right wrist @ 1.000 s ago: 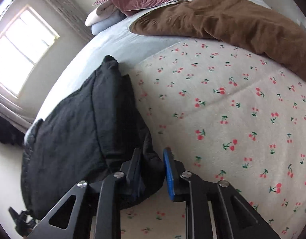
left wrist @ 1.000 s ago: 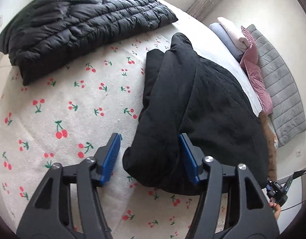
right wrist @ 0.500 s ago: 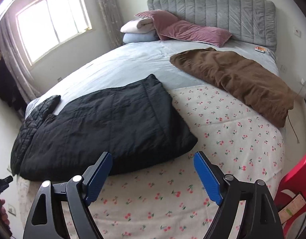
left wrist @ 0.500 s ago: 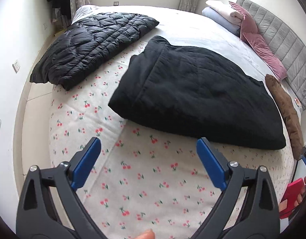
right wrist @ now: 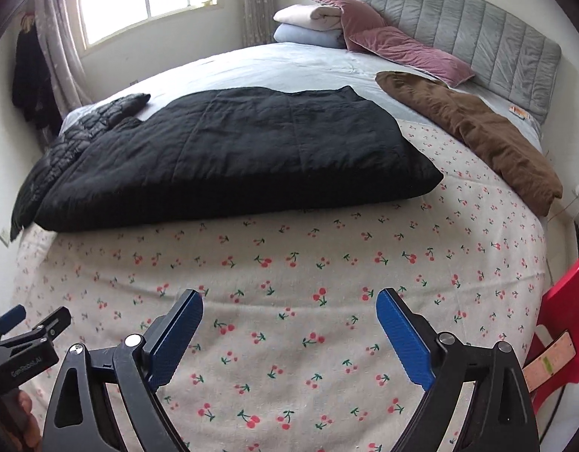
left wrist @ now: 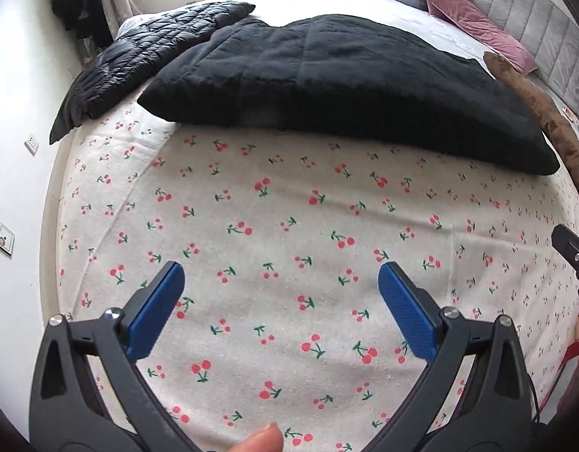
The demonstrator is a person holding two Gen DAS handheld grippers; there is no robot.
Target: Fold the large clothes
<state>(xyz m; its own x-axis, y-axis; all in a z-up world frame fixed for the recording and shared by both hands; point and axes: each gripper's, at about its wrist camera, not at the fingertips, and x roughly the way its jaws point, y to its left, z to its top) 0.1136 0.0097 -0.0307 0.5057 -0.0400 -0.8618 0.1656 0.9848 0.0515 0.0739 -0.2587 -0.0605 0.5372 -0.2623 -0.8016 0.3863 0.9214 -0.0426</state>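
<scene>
A black quilted coat (left wrist: 346,83) (right wrist: 229,158) lies folded flat across the middle of the bed. My left gripper (left wrist: 282,293) is open and empty, held above the cherry-print sheet (left wrist: 289,226) well short of the coat. My right gripper (right wrist: 289,320) is open and empty, also over the cherry-print sheet (right wrist: 308,263) near the foot of the bed. The left gripper's tip shows at the left edge of the right wrist view (right wrist: 22,324).
A black puffer jacket (left wrist: 146,49) (right wrist: 82,128) lies beyond the coat on the left. A brown garment (right wrist: 478,132) lies at the right. Pink pillows (right wrist: 402,45) and folded bedding (right wrist: 308,22) sit by the grey headboard (right wrist: 478,30). A red stool (right wrist: 564,320) stands at the bed's right corner.
Both grippers let go of the black coat, opened wide and pulled back toward the foot of the bed. The coat now lies folded flat.
</scene>
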